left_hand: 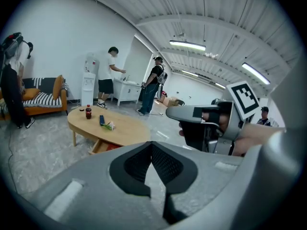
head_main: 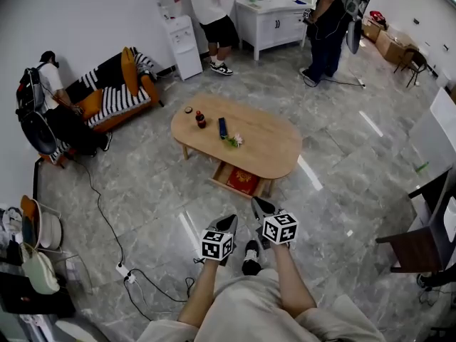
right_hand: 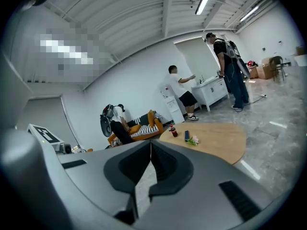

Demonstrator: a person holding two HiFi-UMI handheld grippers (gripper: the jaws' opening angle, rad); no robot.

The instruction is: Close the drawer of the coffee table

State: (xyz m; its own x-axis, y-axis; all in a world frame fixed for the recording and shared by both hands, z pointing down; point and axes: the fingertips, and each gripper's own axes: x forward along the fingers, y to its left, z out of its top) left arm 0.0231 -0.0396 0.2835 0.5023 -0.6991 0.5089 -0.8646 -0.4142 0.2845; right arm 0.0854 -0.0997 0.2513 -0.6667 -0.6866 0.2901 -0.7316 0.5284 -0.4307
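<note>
The oval wooden coffee table (head_main: 260, 144) stands on the grey floor a stride ahead of me. Its drawer (head_main: 226, 179) is pulled out toward me on the near side, with a red item (head_main: 244, 182) lying inside. Both grippers hang in the air short of the table, apart from the drawer. My left gripper (head_main: 228, 224) is shut and empty, and so is my right gripper (head_main: 262, 206). The left gripper view shows the left gripper (left_hand: 151, 146), the table (left_hand: 122, 129), the open drawer (left_hand: 99, 146) and the right gripper (left_hand: 192, 113). In the right gripper view, the right gripper (right_hand: 150, 145) points past the tabletop (right_hand: 218, 140); the drawer is hidden.
On the table are a cola bottle (head_main: 201, 120), a dark remote (head_main: 223, 127) and a small flower (head_main: 234, 141). An orange striped sofa (head_main: 117, 98) with a seated person is at the left. A power strip and cable (head_main: 125, 271) lie on the floor; a dark chair (head_main: 420, 242) stands right.
</note>
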